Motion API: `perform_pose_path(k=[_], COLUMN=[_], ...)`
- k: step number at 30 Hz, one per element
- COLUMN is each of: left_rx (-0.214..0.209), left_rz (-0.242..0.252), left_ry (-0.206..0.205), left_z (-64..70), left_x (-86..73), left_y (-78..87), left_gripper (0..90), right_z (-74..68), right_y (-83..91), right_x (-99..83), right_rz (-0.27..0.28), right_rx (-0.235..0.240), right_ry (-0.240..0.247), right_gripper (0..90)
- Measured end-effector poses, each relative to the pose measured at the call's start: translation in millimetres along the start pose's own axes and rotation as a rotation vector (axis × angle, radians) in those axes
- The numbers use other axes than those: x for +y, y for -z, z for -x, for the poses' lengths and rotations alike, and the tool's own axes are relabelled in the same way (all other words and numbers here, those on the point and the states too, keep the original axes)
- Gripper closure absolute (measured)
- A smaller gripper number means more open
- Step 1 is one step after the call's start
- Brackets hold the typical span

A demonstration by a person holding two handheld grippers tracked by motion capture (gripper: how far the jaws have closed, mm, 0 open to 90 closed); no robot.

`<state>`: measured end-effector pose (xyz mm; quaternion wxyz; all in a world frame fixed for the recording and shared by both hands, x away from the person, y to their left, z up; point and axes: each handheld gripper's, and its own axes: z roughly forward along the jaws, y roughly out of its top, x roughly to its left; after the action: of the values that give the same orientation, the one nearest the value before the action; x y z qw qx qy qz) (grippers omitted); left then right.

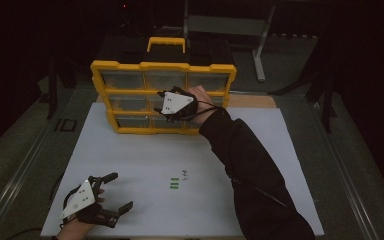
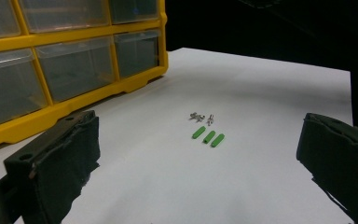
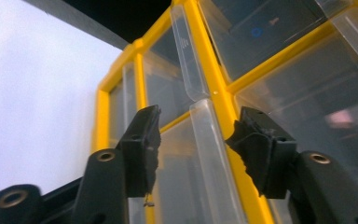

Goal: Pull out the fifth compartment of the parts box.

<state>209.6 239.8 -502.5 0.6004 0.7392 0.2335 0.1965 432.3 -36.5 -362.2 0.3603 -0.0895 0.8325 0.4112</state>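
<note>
Reaching across the table (image 1: 145, 165), the right hand-held gripper (image 1: 172, 105) sits against the front of a yellow drawer cabinet (image 1: 162, 70), at the middle row of its clear drawers. In the right gripper view its two black jaws stand part-way apart on either side of a clear drawer handle (image 3: 209, 154), with a gap between each pad and the plastic, so nothing is clamped. The yellow frame bar (image 3: 214, 79) runs up just beside that handle. A person's dark sleeve (image 1: 250, 170) stretches from the lower right of the high view up to this hand-held gripper, and a grey three-cornered plate (image 1: 173, 103) lies on top of it.

The left hand-held gripper (image 1: 115, 192) rests low at the near left corner of the white table, well apart from the cabinet. Its jaws are spread wide and hold nothing; in the left gripper view the two padded jaws stand at the far edges of the picture with bare white surface between them.

Ahead of the left hand-held gripper, near the middle of the table, lie three small green pieces (image 2: 208, 136) side by side, and just beyond them a few tiny metal parts (image 2: 201, 116), too small to identify. The cabinet stands upright at the far side of the table, with a yellow carry handle (image 1: 166, 44) on top.
</note>
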Motion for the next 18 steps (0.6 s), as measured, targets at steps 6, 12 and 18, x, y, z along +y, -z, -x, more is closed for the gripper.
perform_pose_path(k=[6, 12, 18], left_rx=[-0.003, -0.005, -0.004], left_rz=[0.0, -0.003, -0.004], left_ry=[0.0, -0.001, -0.003], left_z=[0.4, 0.5, 0.5], left_x=[-0.1, -0.3, -0.3], left_y=[0.0, -0.4, -0.4], left_gripper=[0.0, 0.0, 0.0], right_z=[-0.2, -1.6, 0.5], right_y=[-7.3, -14.8, -20.2], right_x=[-2.7, -5.3, -7.3], right_rz=[-0.01, -0.026, -0.047], right_rx=[-0.013, -0.019, -0.042], right_ry=[0.081, 0.152, 0.189], right_gripper=[59.4, 63.0, 66.1])
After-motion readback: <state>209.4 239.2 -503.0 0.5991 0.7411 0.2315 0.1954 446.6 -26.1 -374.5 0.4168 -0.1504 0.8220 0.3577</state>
